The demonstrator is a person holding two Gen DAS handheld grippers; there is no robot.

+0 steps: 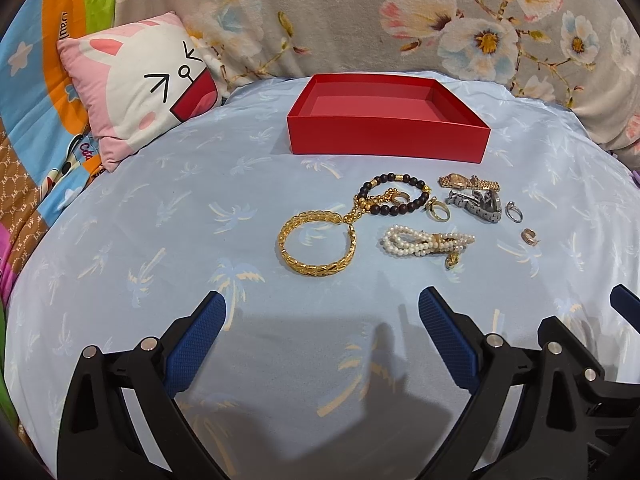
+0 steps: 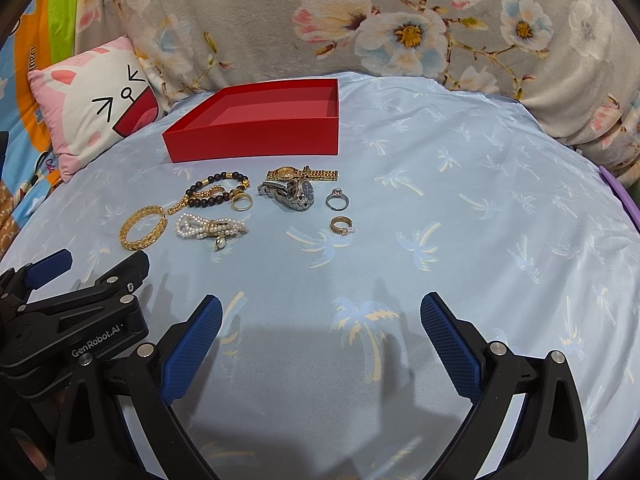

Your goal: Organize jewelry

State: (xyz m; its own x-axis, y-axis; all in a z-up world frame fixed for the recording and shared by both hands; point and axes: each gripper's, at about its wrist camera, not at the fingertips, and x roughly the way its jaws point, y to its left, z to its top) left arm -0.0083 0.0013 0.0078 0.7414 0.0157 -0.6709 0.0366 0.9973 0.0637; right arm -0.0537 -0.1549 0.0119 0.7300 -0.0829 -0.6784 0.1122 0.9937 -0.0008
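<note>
An empty red box [image 1: 388, 142] [image 2: 256, 142] sits on the light blue cloth. In front of it lie a gold bangle [image 1: 318, 242] [image 2: 143, 227], a dark bead bracelet [image 1: 394, 196] [image 2: 218, 190], a pearl bracelet [image 1: 424, 242] [image 2: 208, 230], a gold watch [image 1: 468, 181] [image 2: 300, 174], a silver watch [image 1: 478, 202] [image 2: 288, 194], a silver ring [image 1: 513, 211] [image 2: 337, 199], a gold ring [image 1: 438, 210] [image 2: 242, 202] and a hoop earring [image 1: 530, 237] [image 2: 342, 226]. My left gripper [image 1: 322, 312] is open and empty, short of the bangle. My right gripper [image 2: 320, 314] is open and empty, right of the jewelry.
A pink and white bunny pillow [image 1: 136, 92] [image 2: 88, 112] lies left of the box. A grey floral blanket [image 1: 360, 12] [image 2: 360, 12] rises behind the cloth. The left gripper's body [image 2: 72, 320] shows at the right view's lower left.
</note>
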